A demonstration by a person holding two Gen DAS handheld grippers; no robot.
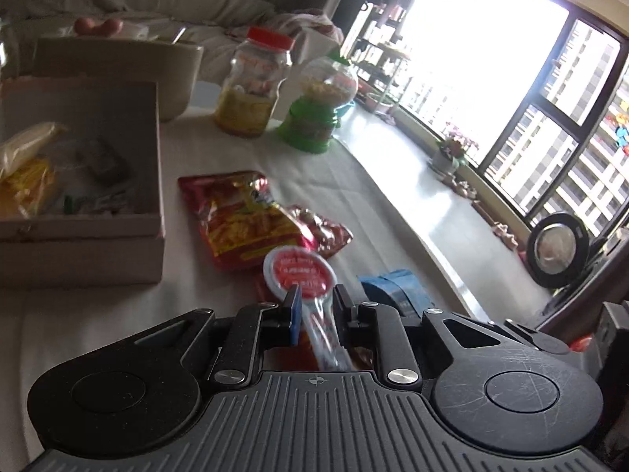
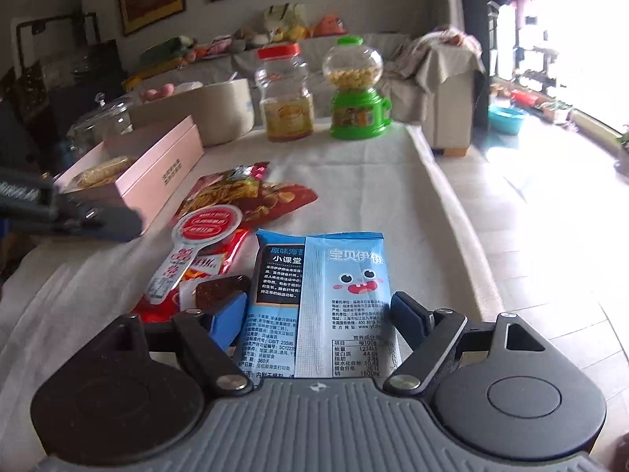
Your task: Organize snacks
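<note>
I'm working over the white-clothed table (image 2: 354, 181), which is stretching out ahead of both my claws. Far ahead-left of my right claw the pink box (image 2: 165, 181) is sitting open, and my left camera is showing yellow bagged snacks lying inside the same box (image 1: 118, 232). Behind it, at the far table edge, the red-lidded jar (image 2: 285, 92) and the green candy dispenser (image 2: 355, 90) are standing upright, side by side, near but apart. Just ahead of my left claw the big red snack bag (image 1: 243, 216) is lying flat, with a smaller red packet (image 1: 326, 232) tucked against its right side. My right claw (image 2: 320, 316) is straddling the blue seaweed packet (image 2: 338, 283): fingers spread wide, one blue pad on each side of the packet's near end, packet lying flat on the cloth; I can't tell whether the pads are actually touching it, so I'm calling it not clamped. My left claw (image 1: 316, 306) is pinching the narrow tail of the round red-and-white sachet (image 1: 300, 275), fingers closed on it, round head sticking out forward past the tips. From the right camera the same sachet (image 2: 204, 232) is showing just left of the blue packet, over the red bags, with part of my left claw's body coming in from the left edge.
</note>
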